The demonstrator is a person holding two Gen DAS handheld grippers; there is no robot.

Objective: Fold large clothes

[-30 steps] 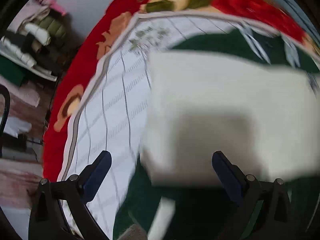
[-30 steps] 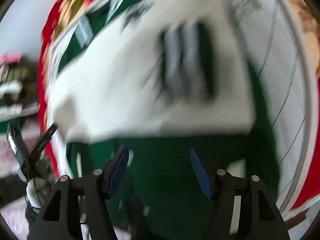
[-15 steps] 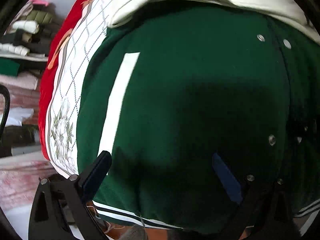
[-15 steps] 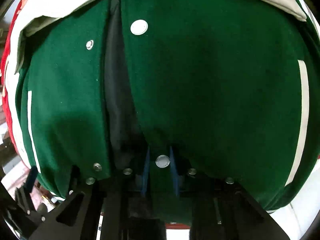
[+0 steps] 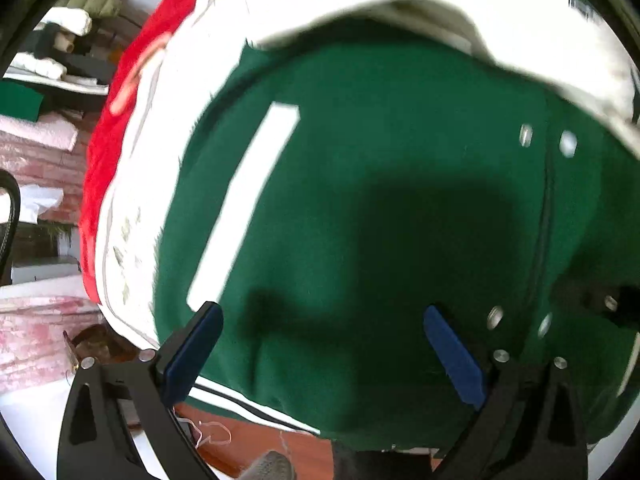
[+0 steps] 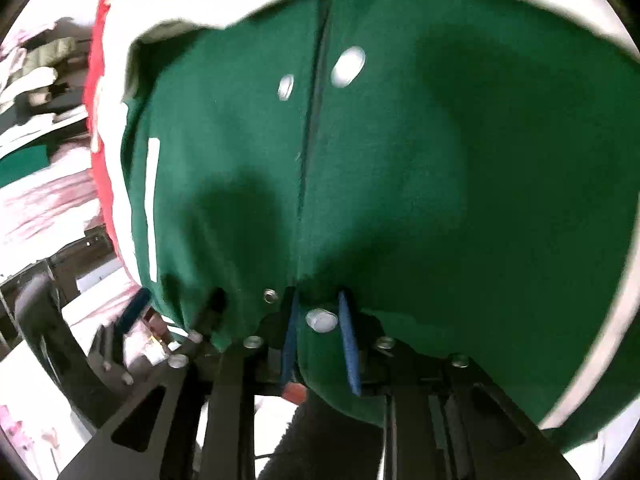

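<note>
A dark green jacket (image 5: pixel 380 208) with white pocket stripes and metal snaps lies spread on the bed. Its white sleeve (image 5: pixel 440 20) is folded across the far part. My left gripper (image 5: pixel 324 354) hovers open over the near hem, and its blue fingers (image 5: pixel 192 344) straddle green cloth without pinching it. My right gripper (image 6: pixel 318 332) sits at the hem by the front opening (image 6: pixel 310 140). A bunch of green cloth with a white snap (image 6: pixel 321 320) fills the gap between its pads. Its jaws are opening, and the pads still touch the cloth.
The bed cover (image 5: pixel 132 184) is white with a red border and ends at the left. Beyond it stand shelves of folded clothes (image 5: pixel 60 40) and pink fabric (image 5: pixel 36 320). Brown floor (image 5: pixel 256 444) shows under the hem. The left gripper's blue finger (image 6: pixel 134 312) shows in the right wrist view.
Both grippers came back from over the white sleeve to the jacket's near hem. The right gripper closed from wide open onto the hem at the snap, then its pads spread slightly.
</note>
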